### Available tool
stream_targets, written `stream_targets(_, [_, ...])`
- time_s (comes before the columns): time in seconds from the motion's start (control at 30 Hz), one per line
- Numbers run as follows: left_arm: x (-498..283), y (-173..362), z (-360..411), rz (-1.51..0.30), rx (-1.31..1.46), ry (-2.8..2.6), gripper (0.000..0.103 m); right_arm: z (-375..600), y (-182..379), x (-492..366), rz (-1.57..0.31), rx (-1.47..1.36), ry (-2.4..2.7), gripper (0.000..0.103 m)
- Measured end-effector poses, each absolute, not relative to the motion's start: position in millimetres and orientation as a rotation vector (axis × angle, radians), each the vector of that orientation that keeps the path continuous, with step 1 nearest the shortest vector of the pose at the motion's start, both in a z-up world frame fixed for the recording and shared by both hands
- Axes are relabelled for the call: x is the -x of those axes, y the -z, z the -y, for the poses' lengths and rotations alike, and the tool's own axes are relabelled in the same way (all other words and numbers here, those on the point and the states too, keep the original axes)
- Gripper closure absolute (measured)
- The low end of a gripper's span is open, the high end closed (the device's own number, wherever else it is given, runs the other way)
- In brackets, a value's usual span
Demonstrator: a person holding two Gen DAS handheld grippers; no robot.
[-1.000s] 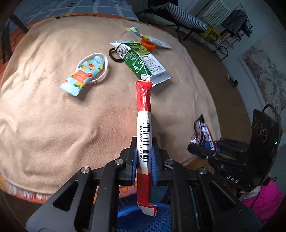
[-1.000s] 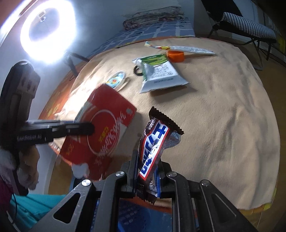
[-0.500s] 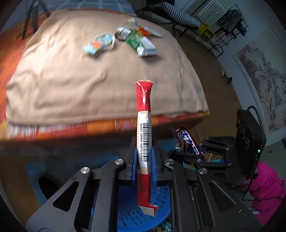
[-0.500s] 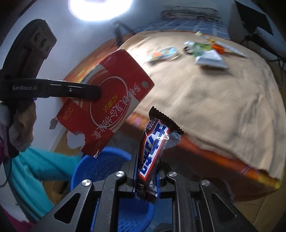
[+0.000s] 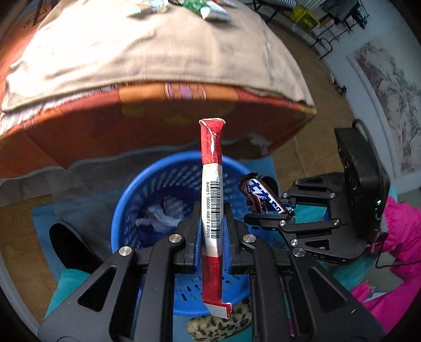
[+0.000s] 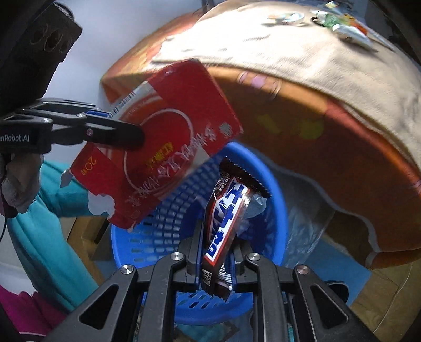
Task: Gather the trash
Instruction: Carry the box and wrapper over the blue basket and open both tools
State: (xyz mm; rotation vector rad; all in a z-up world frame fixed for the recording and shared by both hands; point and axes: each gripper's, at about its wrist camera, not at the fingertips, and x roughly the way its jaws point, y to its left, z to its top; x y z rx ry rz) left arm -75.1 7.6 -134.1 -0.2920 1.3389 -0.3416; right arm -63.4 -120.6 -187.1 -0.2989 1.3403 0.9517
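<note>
My left gripper [image 5: 211,213] is shut on a flattened red carton [image 5: 211,189], seen edge-on with a barcode; in the right wrist view its red face [image 6: 160,147] shows, clamped by the left gripper [image 6: 136,135]. My right gripper [image 6: 215,252] is shut on a brown and blue candy bar wrapper [image 6: 226,215], which also shows in the left wrist view [image 5: 263,196]. Both grippers hang over a blue perforated basket [image 5: 147,184], which also shows in the right wrist view [image 6: 273,200], on the floor. White crumpled trash [image 5: 163,213] lies inside it.
A bed with a tan blanket [image 5: 158,42] rises behind the basket, its orange side [image 5: 131,121] facing me. More wrappers [image 5: 208,8] lie at its far end. A black shoe [image 5: 71,247] and teal trouser legs [image 6: 55,231] are beside the basket.
Both grippers have swung down from the bed edge and now hang over the blue basket, still holding the carton and the candy wrapper.
</note>
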Motion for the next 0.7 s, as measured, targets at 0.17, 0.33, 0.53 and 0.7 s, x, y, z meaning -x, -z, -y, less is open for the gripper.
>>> stream_targets(0.17, [81.4,148.5,-5.8,-1.37,0.262,0.332,0.091,114.1,200.6,66.4,-1.373,0.318,-0.959,0.089])
stream_targets(0.33, [83.2,169.3,-9.7,-1.428,0.254,0.301,0.091,108.3,213.4,67.4,-1.407,0.331,-0.958,0.085])
stream_targets(0.53, [78.7,191.3,-8.5,-1.487,0.183,0.283,0.091,102.4,226.3,67.4,-1.447,0.329,-0.953,0.084])
stream_targets(0.7, [76.1,203.8,-3.4,-1.511,0.129,0.283,0.091,98.5,236.7,63.3,-1.472,0.316,-0.933,0.084])
